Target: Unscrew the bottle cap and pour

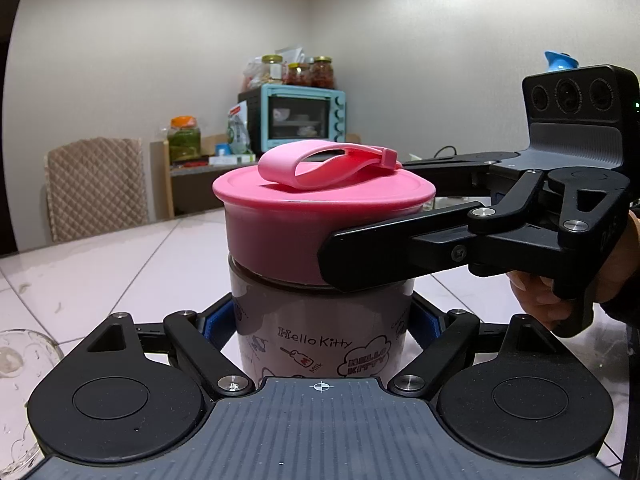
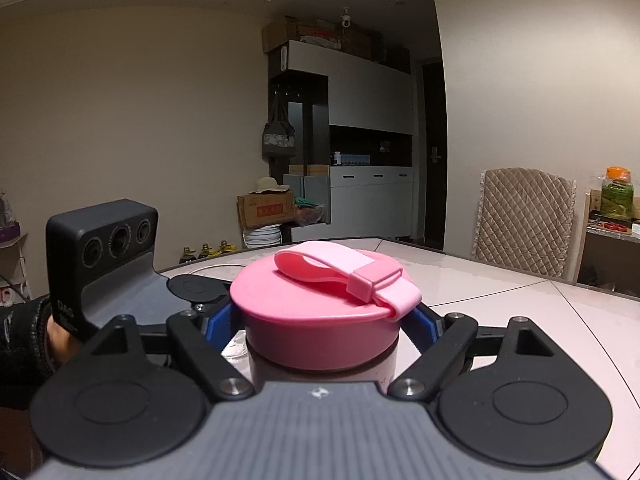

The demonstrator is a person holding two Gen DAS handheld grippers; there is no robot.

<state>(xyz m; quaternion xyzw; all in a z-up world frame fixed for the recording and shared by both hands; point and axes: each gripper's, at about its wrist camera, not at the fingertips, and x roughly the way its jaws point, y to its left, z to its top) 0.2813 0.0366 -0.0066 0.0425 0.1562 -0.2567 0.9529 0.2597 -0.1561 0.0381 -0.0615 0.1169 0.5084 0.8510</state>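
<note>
Left hand-held gripper (image 1: pixel 322 320) clamped on printed translucent bottle (image 1: pixel 320 340); right hand-held gripper (image 2: pixel 320 320) clamped on round pink cap (image 2: pixel 320 320). Risk: cap slipping in pads, bottle twisting along.

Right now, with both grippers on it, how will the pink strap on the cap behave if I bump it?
The strap curls in a soft loop over the pink cap, so it probably flexes rather than resists. It looks thin and rubbery, likely springing back. Its end seems anchored at the cap's rim, so it should stay attached.
</note>
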